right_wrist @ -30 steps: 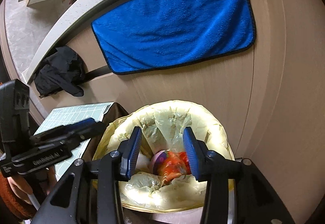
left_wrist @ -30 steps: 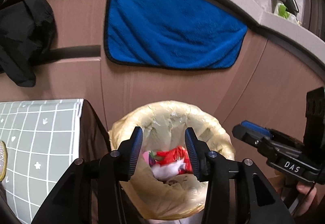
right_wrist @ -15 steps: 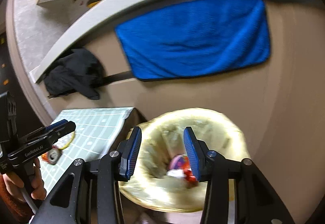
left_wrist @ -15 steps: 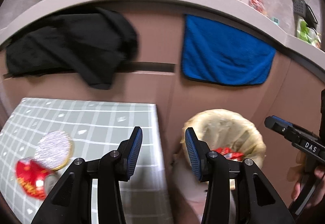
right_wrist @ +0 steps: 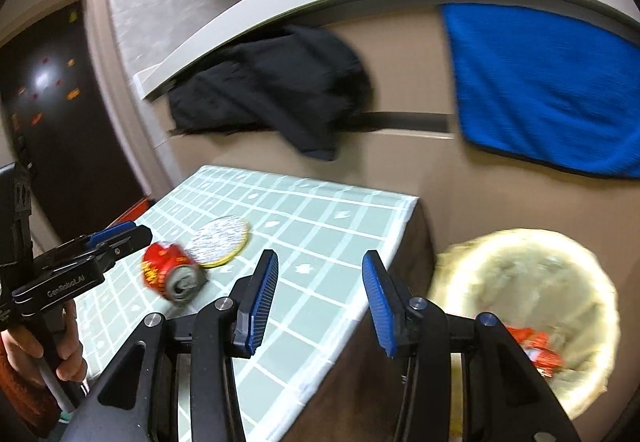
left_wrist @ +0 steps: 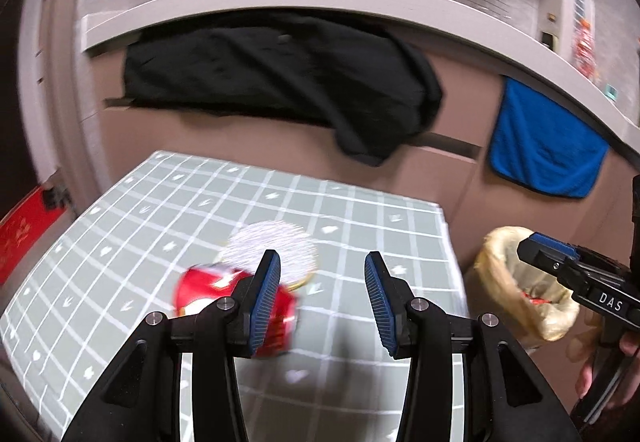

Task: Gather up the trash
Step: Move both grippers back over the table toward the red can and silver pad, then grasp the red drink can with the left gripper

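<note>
Step in hand: judging by the scene, the left gripper [left_wrist: 320, 298] is heading for the red can [right_wrist: 173, 274] that is lying on its side on the checked table [right_wrist: 320, 226].
Left fingers: standing wide apart with nothing between them; in the left wrist view the can is sitting just left of the gap, partly behind the left pad.
Right gripper [right_wrist: 318, 298]: hanging over the table's right edge, its fingers likewise apart and holding nothing.
Can's place: toward the table's left, touching or just beside a round white disc [right_wrist: 219, 241] with a yellow rim; the open end is facing the near side.
Bin [right_wrist: 528, 306]: standing off the table's right edge, lined with a yellowish bag, red wrappers [right_wrist: 534, 348] already lying inside.
Doing it well: shifting the left gripper leftward so the can's body is centred, closing across its round side, not its ends.
Risk: a lying can is likely rolling if nudged; the disc may get dragged along.
</note>
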`<state>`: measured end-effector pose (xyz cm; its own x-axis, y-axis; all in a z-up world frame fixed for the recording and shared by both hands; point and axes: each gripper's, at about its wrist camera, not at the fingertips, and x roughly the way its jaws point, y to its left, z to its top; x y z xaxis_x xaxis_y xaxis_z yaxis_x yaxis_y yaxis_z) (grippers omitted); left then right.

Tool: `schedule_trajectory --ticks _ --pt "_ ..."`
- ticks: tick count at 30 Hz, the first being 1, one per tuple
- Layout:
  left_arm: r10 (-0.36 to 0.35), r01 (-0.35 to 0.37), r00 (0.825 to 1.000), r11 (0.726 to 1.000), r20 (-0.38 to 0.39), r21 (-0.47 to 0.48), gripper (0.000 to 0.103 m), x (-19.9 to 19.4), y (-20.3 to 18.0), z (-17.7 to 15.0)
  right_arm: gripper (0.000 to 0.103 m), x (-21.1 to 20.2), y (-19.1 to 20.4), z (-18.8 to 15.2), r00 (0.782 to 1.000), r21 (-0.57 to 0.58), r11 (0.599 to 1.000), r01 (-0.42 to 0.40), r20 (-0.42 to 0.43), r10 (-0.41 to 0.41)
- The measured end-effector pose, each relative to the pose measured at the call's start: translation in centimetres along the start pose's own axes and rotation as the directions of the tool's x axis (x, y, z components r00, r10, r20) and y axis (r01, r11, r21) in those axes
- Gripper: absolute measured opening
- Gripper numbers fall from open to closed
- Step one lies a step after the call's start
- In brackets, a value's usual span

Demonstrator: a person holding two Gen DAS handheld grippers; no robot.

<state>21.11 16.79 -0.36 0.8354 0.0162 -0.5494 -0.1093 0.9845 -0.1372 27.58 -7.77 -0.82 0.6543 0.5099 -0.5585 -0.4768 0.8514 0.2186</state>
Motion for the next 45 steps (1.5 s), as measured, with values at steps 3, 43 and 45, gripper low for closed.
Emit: schedule_trajectory --ticks 3,43,45 --pt "0.008 -0.009 1.0 0.999 -0.014 -0.031 0.045 -0.1 2.0 -0.7 0.042 1.5 1.9 -0.3 0.999 -0.016 0.999 -0.036 -0.026 0.036" --pt "-0.101 0.083 0.991 0.976 -0.082 -0.202 0.045 4.2 14.2 1.6 0.04 20.8 7.5 1.9 0.917 -0.018 0.978 -0.209 -0.351 0.189" --pt "-0.093 0.075 0.993 0.973 -0.076 -0.217 0.045 3.7 15.1 1.0 0.04 23.0 7.3 2.1 0.91 0.009 0.98 -0.198 -0.37 0.188"
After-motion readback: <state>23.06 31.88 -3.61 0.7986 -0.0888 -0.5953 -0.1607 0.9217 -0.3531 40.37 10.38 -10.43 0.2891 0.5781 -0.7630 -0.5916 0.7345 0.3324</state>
